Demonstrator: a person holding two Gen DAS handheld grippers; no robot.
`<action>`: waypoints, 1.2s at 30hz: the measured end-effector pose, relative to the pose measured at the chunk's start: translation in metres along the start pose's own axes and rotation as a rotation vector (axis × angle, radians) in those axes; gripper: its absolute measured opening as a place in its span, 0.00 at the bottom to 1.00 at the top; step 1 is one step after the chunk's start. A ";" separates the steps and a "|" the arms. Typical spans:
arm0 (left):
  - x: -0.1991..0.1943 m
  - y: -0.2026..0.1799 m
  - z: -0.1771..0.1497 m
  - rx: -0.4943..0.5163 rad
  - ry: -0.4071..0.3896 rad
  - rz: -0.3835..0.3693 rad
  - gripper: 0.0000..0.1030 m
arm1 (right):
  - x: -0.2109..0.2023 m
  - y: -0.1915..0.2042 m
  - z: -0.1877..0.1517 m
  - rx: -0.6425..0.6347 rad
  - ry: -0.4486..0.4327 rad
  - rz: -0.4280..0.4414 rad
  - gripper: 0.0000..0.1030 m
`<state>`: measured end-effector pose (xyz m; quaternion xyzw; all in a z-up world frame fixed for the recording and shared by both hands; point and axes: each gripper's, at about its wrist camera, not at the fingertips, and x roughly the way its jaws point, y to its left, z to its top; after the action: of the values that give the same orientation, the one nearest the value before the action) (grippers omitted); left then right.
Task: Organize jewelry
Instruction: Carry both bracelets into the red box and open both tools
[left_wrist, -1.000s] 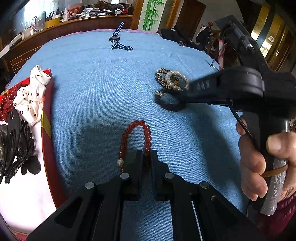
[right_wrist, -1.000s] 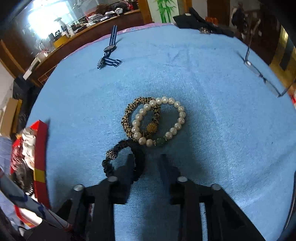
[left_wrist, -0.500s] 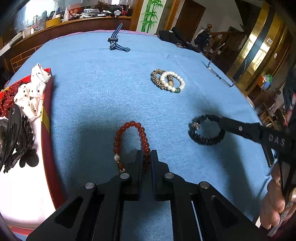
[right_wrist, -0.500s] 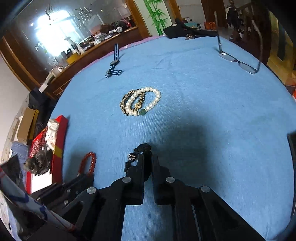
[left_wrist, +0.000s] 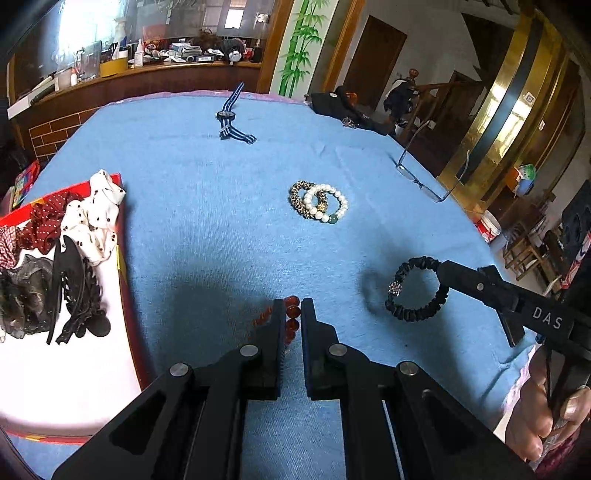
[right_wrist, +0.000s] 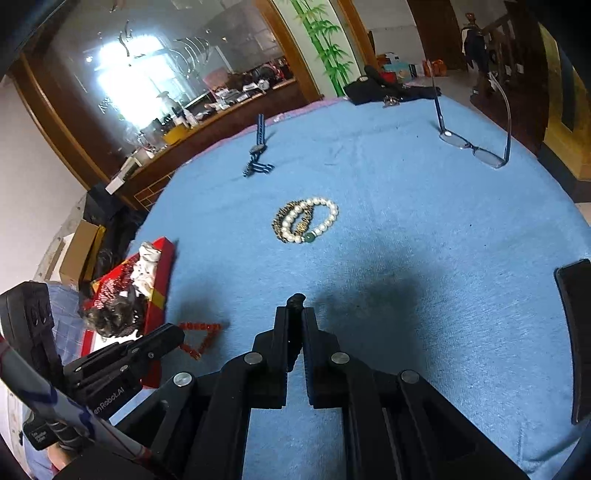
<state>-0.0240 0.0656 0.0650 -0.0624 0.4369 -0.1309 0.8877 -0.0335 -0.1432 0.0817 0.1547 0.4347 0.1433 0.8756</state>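
The left gripper (left_wrist: 291, 317) is pinched shut on a red round-bead bracelet (left_wrist: 290, 320), and the right gripper (right_wrist: 294, 314) is clamped on a black ruched fabric bracelet with a sparkly charm (left_wrist: 416, 289); both loops hang clear of the blue cloth-covered table (left_wrist: 221, 206), probably so they can be carried to the red-rimmed, white-lined box (left_wrist: 123, 258) of hair accessories at the left. A pearl bracelet and a leopard-print band (left_wrist: 318, 201) lie overlapping mid-table. From each gripper's own camera, most of its held bracelet is hidden behind the fingers.
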 end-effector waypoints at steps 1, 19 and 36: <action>-0.002 -0.002 0.000 0.003 -0.004 0.002 0.07 | -0.002 0.001 0.000 -0.003 -0.005 0.004 0.07; -0.033 0.002 -0.006 0.014 -0.061 0.029 0.07 | -0.010 0.030 -0.012 -0.085 -0.015 0.017 0.07; -0.093 0.044 -0.020 -0.040 -0.159 0.053 0.07 | -0.002 0.086 -0.020 -0.203 0.031 0.082 0.07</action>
<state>-0.0858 0.1341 0.1135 -0.0787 0.3691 -0.0933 0.9213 -0.0609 -0.0623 0.1051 0.0808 0.4245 0.2246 0.8734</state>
